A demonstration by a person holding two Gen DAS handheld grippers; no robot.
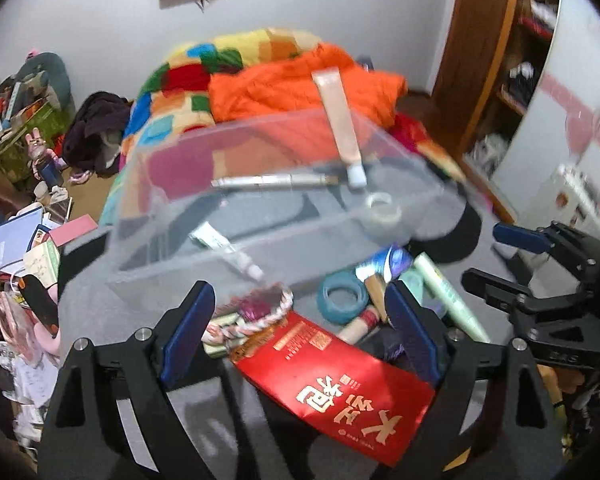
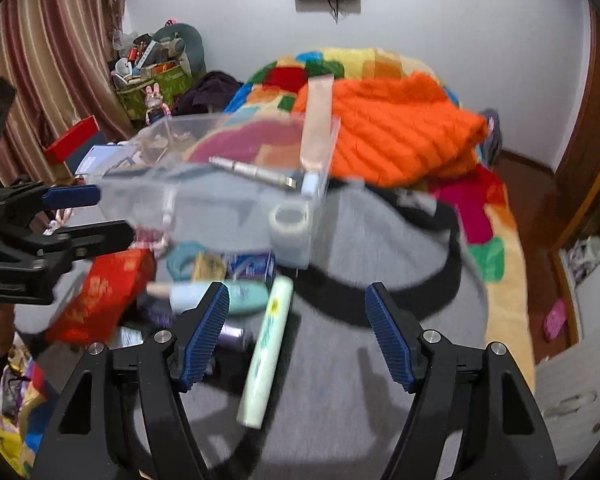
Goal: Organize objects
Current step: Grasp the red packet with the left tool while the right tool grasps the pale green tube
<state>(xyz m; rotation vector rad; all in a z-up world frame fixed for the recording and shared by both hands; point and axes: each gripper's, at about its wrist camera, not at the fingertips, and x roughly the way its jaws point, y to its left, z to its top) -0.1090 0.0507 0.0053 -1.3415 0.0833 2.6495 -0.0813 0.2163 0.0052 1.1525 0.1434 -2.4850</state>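
Note:
A clear plastic bin (image 1: 148, 256) stands on a grey cloth. It holds a beige tube (image 1: 338, 120), a silver pen (image 1: 272, 180), a clear tape roll (image 1: 382, 208) and a small white tube (image 1: 224, 246). My left gripper (image 1: 300, 300) is open above a red box (image 1: 332, 384), a braided pink-white cord (image 1: 256, 320) and a teal tape roll (image 1: 342, 294), touching none. My right gripper (image 2: 298, 296) is open too. A pale green tube (image 2: 268, 352) lies between its fingers, nearer the left pad, not pinched. Each gripper shows in the other's view: the right gripper (image 1: 488, 258), the left gripper (image 2: 108, 216).
The grey cloth (image 2: 380, 248) lies on a bed with a patchwork blanket (image 2: 496, 208) and an orange jacket (image 2: 396, 132) behind the bin. A teal bottle (image 2: 244, 296) and other small items crowd the pile. Books and boxes (image 1: 24, 240) clutter the floor at the left.

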